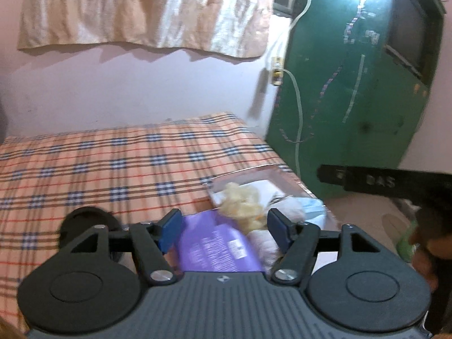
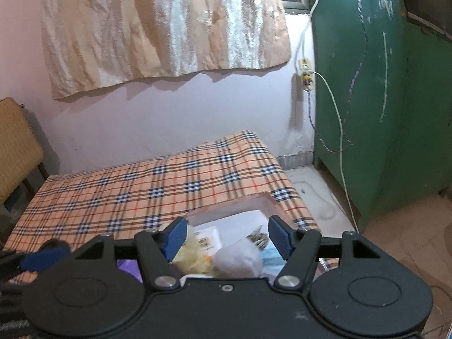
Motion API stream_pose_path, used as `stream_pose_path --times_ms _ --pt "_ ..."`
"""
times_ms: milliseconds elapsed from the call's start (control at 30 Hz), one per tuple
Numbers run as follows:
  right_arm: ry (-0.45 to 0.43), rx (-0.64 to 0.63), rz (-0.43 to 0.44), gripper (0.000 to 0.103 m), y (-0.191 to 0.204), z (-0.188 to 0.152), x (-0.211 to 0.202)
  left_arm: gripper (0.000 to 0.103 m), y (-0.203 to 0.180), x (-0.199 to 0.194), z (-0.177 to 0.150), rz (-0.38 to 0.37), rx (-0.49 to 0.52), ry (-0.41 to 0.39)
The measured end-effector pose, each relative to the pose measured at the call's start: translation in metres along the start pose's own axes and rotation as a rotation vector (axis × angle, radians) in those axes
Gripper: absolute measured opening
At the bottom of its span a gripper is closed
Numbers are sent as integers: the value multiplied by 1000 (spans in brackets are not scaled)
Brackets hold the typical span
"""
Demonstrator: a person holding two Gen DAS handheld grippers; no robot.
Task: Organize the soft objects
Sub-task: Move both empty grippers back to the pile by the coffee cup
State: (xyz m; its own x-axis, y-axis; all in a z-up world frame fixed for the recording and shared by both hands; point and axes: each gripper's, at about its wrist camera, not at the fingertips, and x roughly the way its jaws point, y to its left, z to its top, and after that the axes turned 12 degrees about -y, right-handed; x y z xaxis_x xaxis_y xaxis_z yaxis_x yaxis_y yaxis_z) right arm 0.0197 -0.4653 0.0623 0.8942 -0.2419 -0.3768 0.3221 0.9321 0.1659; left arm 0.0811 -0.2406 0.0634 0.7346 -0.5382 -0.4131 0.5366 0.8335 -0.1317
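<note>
An open box (image 1: 255,175) (image 2: 243,202) sits on the near right corner of the plaid bed. It holds a yellow fluffy item (image 1: 243,200) (image 2: 192,257), a white soft bundle (image 1: 288,206) (image 2: 238,260) and a blue face mask (image 1: 313,207) (image 2: 271,255). A purple box lid (image 1: 217,247) lies in front of it. My left gripper (image 1: 224,231) is open and empty above the lid. My right gripper (image 2: 227,237) is open and empty above the box; its black body (image 1: 395,182) shows at the right in the left wrist view.
The plaid bed (image 1: 113,169) (image 2: 141,192) fills the left and middle. A green cabinet (image 1: 353,99) (image 2: 381,99) stands to the right with a white cable (image 2: 339,141) hanging beside it. A curtain (image 2: 163,28) hangs on the pink wall. A chair (image 2: 17,147) stands at far left.
</note>
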Motion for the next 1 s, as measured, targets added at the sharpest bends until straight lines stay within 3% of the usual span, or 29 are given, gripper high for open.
stream_pose_path --times_ms 300,1000 --pt "-12 -41 55 77 50 -12 -19 73 33 -29 3 121 -20 -13" --pt "17 -91 196 77 141 -32 -26 73 96 -72 -8 211 -110 -41"
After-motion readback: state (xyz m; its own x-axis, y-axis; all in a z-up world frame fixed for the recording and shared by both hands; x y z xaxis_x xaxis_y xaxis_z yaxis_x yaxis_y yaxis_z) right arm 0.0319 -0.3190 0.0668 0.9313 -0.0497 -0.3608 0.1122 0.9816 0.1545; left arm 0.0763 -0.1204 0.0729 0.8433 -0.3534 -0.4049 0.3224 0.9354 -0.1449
